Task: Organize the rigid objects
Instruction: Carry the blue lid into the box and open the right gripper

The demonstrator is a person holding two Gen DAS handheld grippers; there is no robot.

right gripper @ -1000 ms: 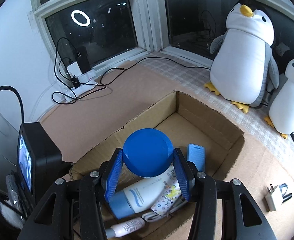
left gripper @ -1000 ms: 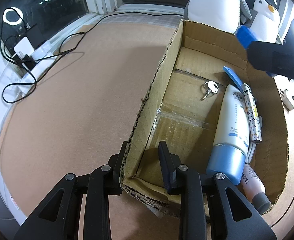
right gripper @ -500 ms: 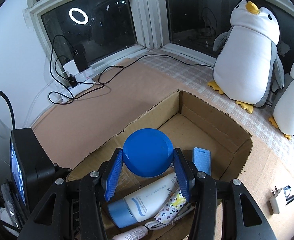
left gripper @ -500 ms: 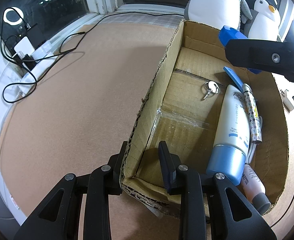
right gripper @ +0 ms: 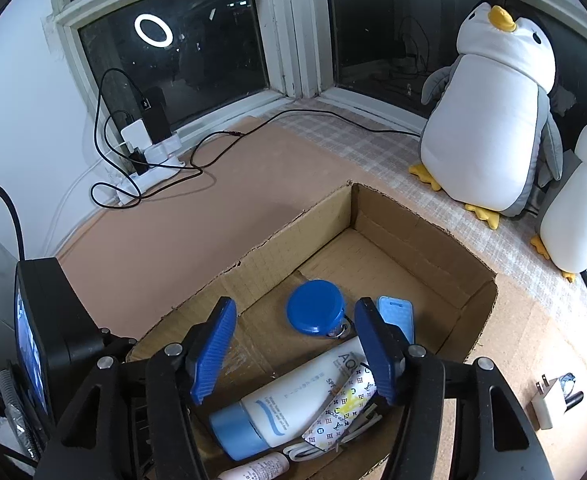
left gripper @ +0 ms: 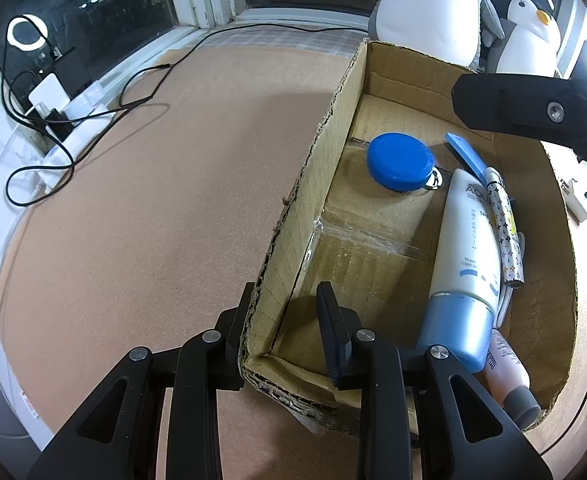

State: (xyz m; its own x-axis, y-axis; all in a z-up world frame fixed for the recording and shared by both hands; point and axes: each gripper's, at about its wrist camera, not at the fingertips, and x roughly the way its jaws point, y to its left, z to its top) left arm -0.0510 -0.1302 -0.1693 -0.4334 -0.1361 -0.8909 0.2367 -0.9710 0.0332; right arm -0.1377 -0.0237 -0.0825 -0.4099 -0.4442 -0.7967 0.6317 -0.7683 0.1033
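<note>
A round blue lid (left gripper: pixel 399 161) (right gripper: pixel 314 312) lies on the floor of the cardboard box (left gripper: pixel 317 168) (right gripper: pixel 425 236), partly over a metal key ring. My right gripper (right gripper: pixel 299 350) is open and empty, above the box and over the lid. My left gripper (left gripper: pixel 287 332) straddles the box's near left corner wall, one finger inside, one outside, clamping it. In the box also lie a white and blue tube (left gripper: pixel 463 264) (right gripper: pixel 293 404), a patterned pen (left gripper: pixel 503 224), a flat blue case (left gripper: pixel 465 156) (right gripper: pixel 397 316) and a small pink bottle (left gripper: pixel 509 376).
Two plush penguins (right gripper: pixel 493 120) (right gripper: pixel 577 216) stand behind the box by the window. A power strip with cables (right gripper: pixel 149 152) lies at the back left. A white plug adapter (right gripper: pixel 549 400) lies right of the box. A black device (right gripper: pixel 41 340) stands at the left.
My right gripper opened and let go of the blue lid, which dropped onto the box floor over the key ring. The left gripper has not moved.
</note>
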